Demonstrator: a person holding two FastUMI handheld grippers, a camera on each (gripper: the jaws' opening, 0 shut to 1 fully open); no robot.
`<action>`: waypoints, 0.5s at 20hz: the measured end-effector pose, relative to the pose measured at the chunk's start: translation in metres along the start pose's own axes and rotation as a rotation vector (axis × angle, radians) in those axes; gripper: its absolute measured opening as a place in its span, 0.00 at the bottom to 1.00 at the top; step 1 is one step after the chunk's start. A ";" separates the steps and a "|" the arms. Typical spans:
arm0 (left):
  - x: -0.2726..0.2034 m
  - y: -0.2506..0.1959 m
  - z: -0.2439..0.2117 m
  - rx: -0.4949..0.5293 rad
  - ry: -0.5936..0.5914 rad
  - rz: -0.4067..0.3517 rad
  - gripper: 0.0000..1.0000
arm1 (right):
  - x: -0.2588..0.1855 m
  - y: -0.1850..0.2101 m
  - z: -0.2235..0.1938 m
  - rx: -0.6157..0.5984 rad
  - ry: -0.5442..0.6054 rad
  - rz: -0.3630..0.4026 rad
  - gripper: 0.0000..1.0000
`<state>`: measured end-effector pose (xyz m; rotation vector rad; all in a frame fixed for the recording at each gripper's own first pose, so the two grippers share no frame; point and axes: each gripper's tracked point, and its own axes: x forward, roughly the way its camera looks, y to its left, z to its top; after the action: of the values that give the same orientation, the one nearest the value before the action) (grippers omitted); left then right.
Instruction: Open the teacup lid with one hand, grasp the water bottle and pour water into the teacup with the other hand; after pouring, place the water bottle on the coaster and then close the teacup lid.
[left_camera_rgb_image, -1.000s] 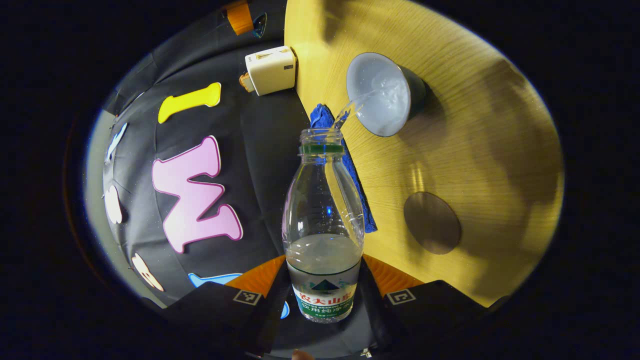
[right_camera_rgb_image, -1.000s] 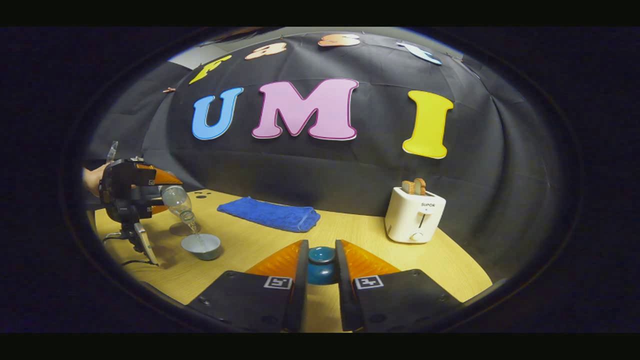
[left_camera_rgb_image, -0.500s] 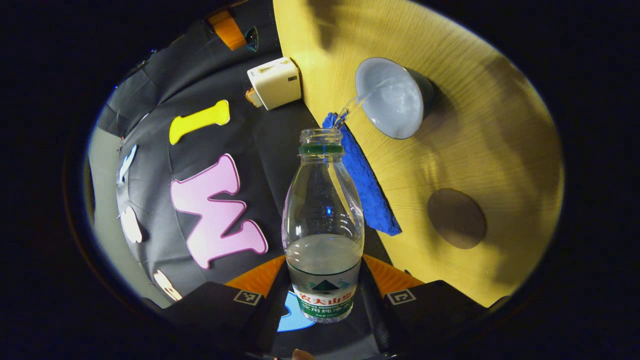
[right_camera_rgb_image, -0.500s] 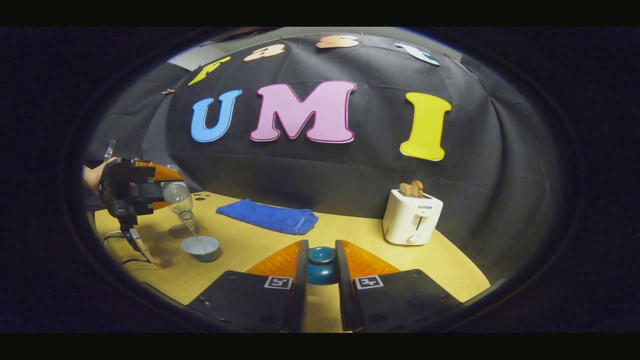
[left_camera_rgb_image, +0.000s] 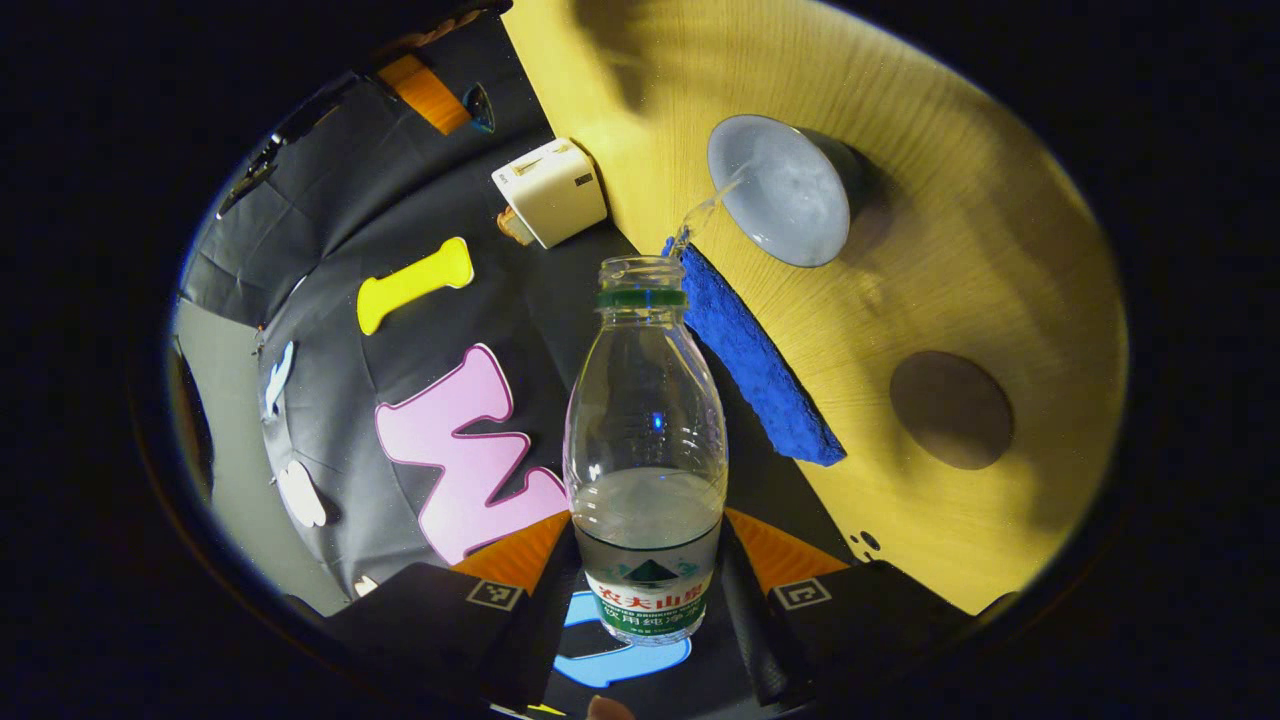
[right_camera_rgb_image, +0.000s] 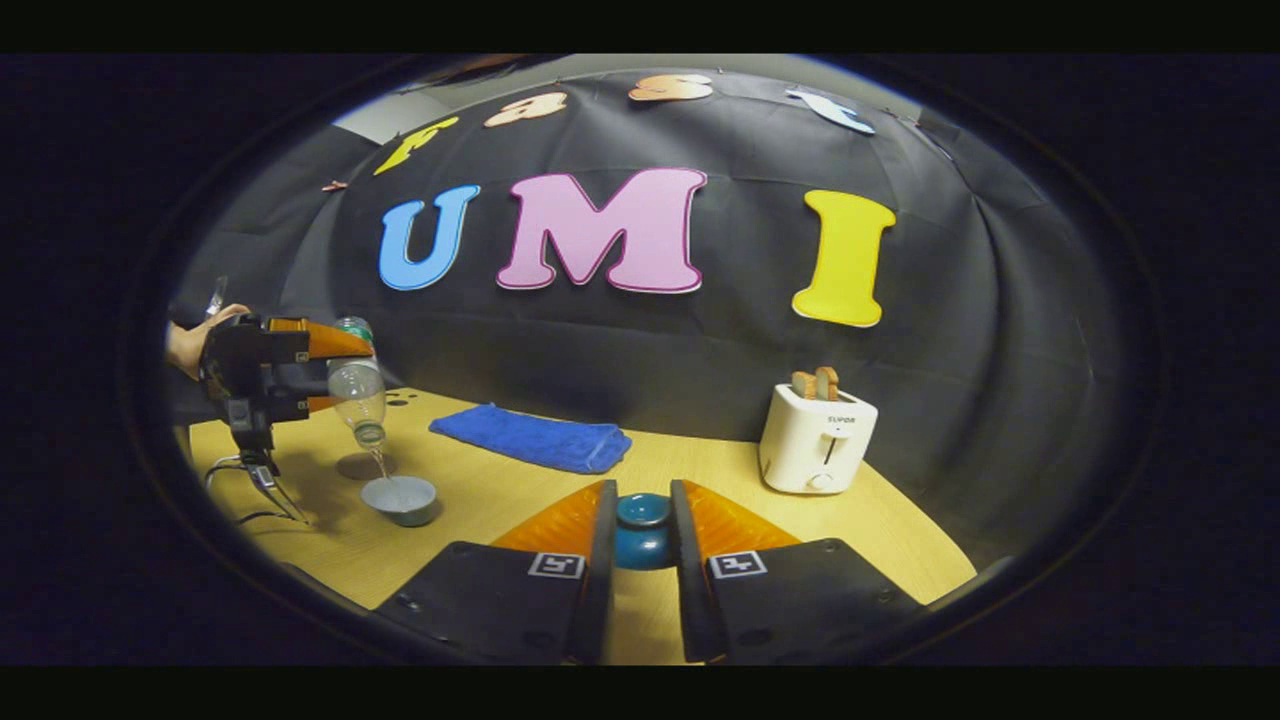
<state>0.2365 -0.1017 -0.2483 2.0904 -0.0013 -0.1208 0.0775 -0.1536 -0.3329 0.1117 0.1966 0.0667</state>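
Pouring is in hand. Your left gripper is clamped on the water bottle, frame centre, tipped toward the teacup at upper right — a thin stream runs in. Your right gripper grips the lid, bottom centre. Next — right the bottle, then the coaster.

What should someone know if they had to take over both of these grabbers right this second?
Left hand-held gripper: shut on the water bottle, tipped, a thin stream running into the open teacup.
Right hand-held gripper: shut on the teacup lid, held off the cup.
The round coaster lies bare on the table, beside the cup.
Done: lid off, bottle grasped, pouring under way.
Left: finish pouring, stand the bottle on the coaster, put the lid back on.
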 end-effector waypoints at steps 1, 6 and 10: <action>0.000 0.002 -0.001 0.010 -0.006 0.012 0.75 | 0.000 0.001 0.000 -0.002 -0.002 0.001 0.36; -0.002 0.020 -0.008 0.067 -0.031 0.100 0.75 | -0.001 0.002 0.002 -0.013 -0.009 0.001 0.36; -0.001 0.036 -0.010 0.087 -0.052 0.156 0.75 | 0.000 0.004 0.003 -0.008 -0.013 -0.001 0.35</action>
<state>0.2380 -0.1109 -0.2117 2.1649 -0.2038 -0.0815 0.0775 -0.1504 -0.3291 0.1041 0.1832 0.0658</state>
